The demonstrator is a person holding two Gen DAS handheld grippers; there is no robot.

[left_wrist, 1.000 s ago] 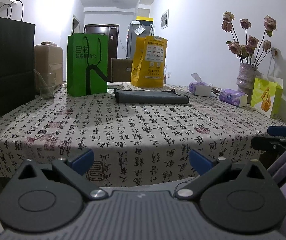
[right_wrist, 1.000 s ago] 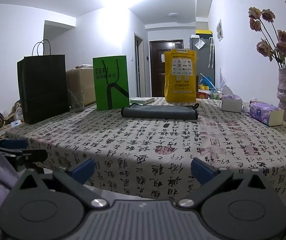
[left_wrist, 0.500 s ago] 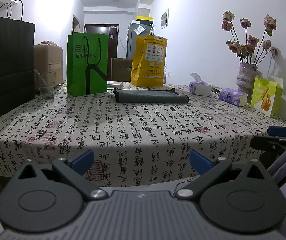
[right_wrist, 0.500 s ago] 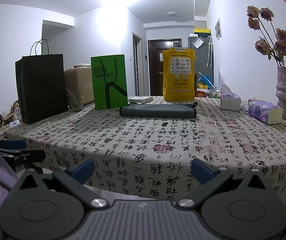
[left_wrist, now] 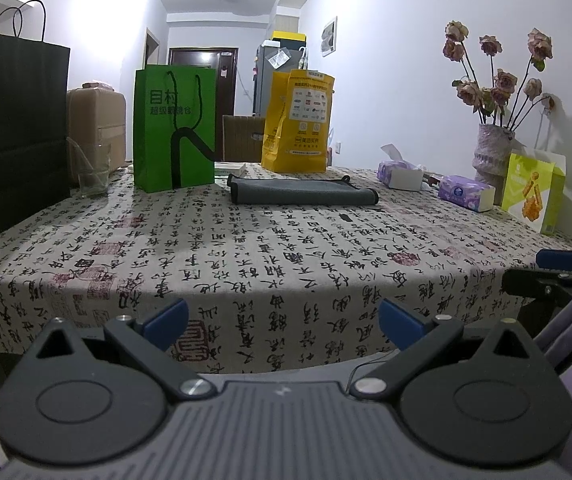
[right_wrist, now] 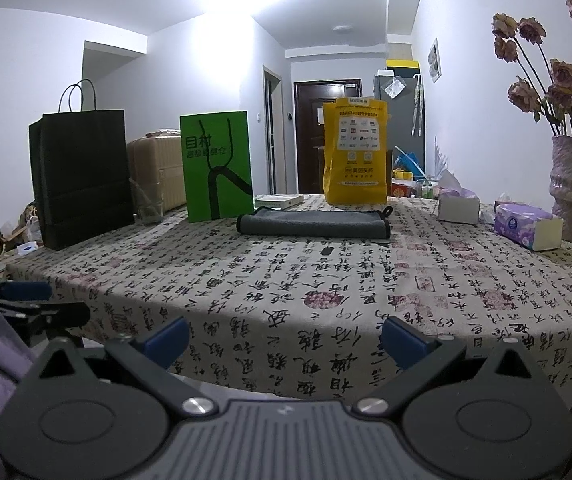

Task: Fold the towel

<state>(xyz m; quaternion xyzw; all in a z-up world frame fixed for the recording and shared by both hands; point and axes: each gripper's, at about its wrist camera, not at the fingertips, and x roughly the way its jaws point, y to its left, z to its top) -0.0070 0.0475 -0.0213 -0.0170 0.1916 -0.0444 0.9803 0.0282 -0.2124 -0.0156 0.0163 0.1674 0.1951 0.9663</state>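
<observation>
A dark grey towel (left_wrist: 302,193) lies folded flat at the far side of the table, on the calligraphy-print tablecloth (left_wrist: 269,256); it also shows in the right wrist view (right_wrist: 313,223). My left gripper (left_wrist: 281,322) is open and empty, held off the near table edge, far from the towel. My right gripper (right_wrist: 283,338) is open and empty, also off the near edge. Each gripper shows at the edge of the other's view: the right one (left_wrist: 562,266) and the left one (right_wrist: 25,296).
Behind the towel stand a green paper bag (left_wrist: 173,128), a yellow bag (left_wrist: 300,122) and a black bag (left_wrist: 13,128). A glass (left_wrist: 93,172) stands at the left. Tissue packs (left_wrist: 466,193), a flower vase (left_wrist: 494,148) and a lime-green bag (left_wrist: 534,194) line the right side.
The right wrist view has shifted slightly, so the table sits a little lower and nearer. The left view is nearly unchanged. Both grippers stay open.
</observation>
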